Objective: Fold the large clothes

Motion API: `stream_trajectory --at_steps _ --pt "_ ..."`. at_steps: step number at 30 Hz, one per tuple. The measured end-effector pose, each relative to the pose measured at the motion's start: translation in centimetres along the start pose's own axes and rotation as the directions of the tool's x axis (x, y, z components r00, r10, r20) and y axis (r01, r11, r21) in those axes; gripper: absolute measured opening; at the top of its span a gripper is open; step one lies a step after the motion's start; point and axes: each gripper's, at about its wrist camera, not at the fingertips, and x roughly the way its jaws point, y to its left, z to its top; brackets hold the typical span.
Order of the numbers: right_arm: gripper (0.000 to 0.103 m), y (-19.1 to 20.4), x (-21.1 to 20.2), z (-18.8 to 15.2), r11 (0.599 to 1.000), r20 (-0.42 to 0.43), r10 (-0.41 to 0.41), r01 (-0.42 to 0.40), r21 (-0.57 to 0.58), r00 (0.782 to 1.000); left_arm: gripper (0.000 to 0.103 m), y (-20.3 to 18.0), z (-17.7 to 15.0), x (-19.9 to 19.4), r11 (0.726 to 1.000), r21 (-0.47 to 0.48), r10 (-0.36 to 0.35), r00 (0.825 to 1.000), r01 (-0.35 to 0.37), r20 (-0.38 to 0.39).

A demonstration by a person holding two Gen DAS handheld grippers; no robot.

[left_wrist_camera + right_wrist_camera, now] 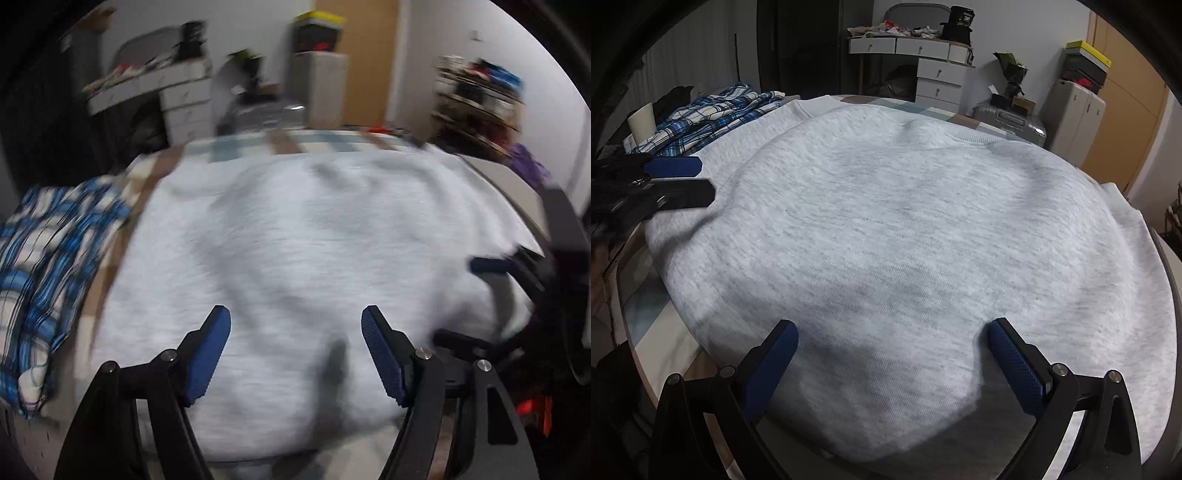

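Bedroom, bed [657, 325] with checked cover | grey sweatshirt [886, 229] spread flat across bed, collar at far side | blue plaid shirt [713, 114] beside it on the left | left gripper [295, 332] jaws apart, nothing between | right gripper [892, 354] jaws wide, empty, over near hem

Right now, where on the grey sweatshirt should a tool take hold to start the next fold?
Probably the near hem edge of the grey sweatshirt, coming in low from the bed's near side. It lies flat, collar far away, so only its edges offer a pinchable lip. The right tool hovers open there.
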Motion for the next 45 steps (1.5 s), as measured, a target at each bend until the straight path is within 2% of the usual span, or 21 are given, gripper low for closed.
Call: stream_trajectory --at_steps 1,3,5,9,13,14,15,17,18,21,23,26,29,32,34,36,38,40,41,43,45 --pt "0.103 0.0 0.0 0.0 1.000 0.001 0.001 -0.001 0.000 1.000 0.070 -1.0 -0.4 0.9 0.998 0.057 -0.005 0.999 0.006 -0.033" --pt "0.103 0.0 0.0 0.0 1.000 0.003 0.003 -0.003 -0.001 1.000 0.070 -1.6 -1.3 3.2 0.997 0.068 0.036 0.993 -0.029 -0.111" --pt "0.103 0.1 -0.1 -0.1 1.000 -0.003 0.003 -0.003 -0.021 1.000 0.072 -1.6 -1.5 3.1 0.998 0.055 0.035 0.995 -0.029 -0.095" --pt "0.103 -0.8 -2.1 -0.2 0.998 -0.040 0.017 -0.019 -0.056 0.999 0.072 -1.4 -1.3 3.1 0.998 0.052 0.025 0.992 -0.019 -0.122" --pt "0.103 -2.7 -4.7 0.4 0.999 0.058 -0.015 0.013 0.037 0.998 0.076 -1.9 -1.9 2.7 0.997 0.067 0.036 0.993 -0.029 -0.112" --pt "0.103 -2.9 -4.2 0.5 0.998 0.048 -0.003 0.000 0.063 0.999 0.077 -2.0 -2.1 2.6 0.997 0.072 0.039 0.993 -0.031 -0.112" --pt "0.103 -2.7 -2.8 0.3 0.998 0.002 0.003 -0.003 0.068 1.000 0.077 -2.1 -2.2 2.5 0.997 0.076 0.040 0.993 -0.032 -0.114" --pt "0.103 -1.6 0.1 -0.5 0.999 -0.082 -0.049 0.050 0.009 0.995 0.077 -2.2 -2.6 2.3 0.997 0.077 0.037 0.992 -0.028 -0.122" --pt "0.103 -0.9 0.0 -0.9 0.996 -0.040 -0.087 0.085 -0.040 0.995 0.077 -2.1 -2.5 2.3 0.996 0.081 0.039 0.992 -0.030 -0.120" --pt "0.103 -1.3 -0.8 -1.2 0.998 -0.097 -0.030 0.024 -0.056 0.995 0.078 -1.9 -2.6 2.3 0.997 0.078 0.038 0.992 -0.029 -0.120" --pt "0.102 -1.9 -1.7 -1.5 0.998 -0.100 -0.021 0.016 -0.055 0.995 0.078 -1.9 -2.5 2.3 0.997 0.078 0.040 0.991 -0.031 -0.124" --pt "0.103 -4.9 -3.5 -1.4 0.997 -0.047 -0.058 0.060 0.053 0.997 0.078 -1.9 -2.5 2.4 0.997 0.076 0.041 0.991 -0.032 -0.125" --pt "0.103 -7.4 -1.8 -1.9 0.980 -0.109 -0.069 0.088 0.179 0.992 0.078 -2.0 -2.4 2.4 0.997 0.074 0.045 0.990 -0.035 -0.131" --pt "0.103 -6.7 -1.7 -3.0 0.992 -0.153 -0.067 0.082 0.096 0.986 0.078 -2.0 -2.2 2.4 0.997 0.072 0.050 0.989 -0.040 -0.141" --pt "0.103 -7.2 -2.7 -3.5 0.994 -0.163 -0.048 0.063 0.090 0.986 0.078 -1.9 -2.1 2.4 0.997 0.064 0.047 0.988 -0.038 -0.146" --pt "0.103 -8.4 -4.3 -3.8 0.988 -0.123 -0.075 0.090 0.124 0.990 0.078 -1.8 -2.2 2.4 0.997 0.065 0.048 0.988 -0.038 -0.147" --pt "0.103 -10.8 -5.2 -4.0 0.973 -0.057 -0.043 0.054 0.222 0.997 0.078 -1.8 -2.2 2.4 0.997 0.065 0.048 0.988 -0.039 -0.146" --pt "0.103 -12.5 -4.0 -4.8 0.953 -0.064 0.002 0.018 0.302 0.998 0.078 -1.8 -2.1 2.5 0.997 0.067 0.046 0.988 -0.036 -0.149" --pt "0.103 -12.6 -3.0 -5.5 0.958 -0.097 0.010 0.019 0.287 0.995 0.078 -1.8 -2.1 2.5 0.997 0.064 0.045 0.987 -0.036 -0.152" --pt "0.103 -11.0 -3.4 -6.2 0.986 -0.108 -0.035 0.053 0.160 0.994 0.078 -1.8 -2.1 2.4 0.997 0.065 0.045 0.987 -0.036 -0.153" --pt "0.100 -11.1 -4.3 -6.6 0.986 -0.115 -0.001 0.021 0.168 0.993 0.078 -1.7 -2.1 2.4 0.997 0.062 0.045 0.987 -0.036 -0.151"
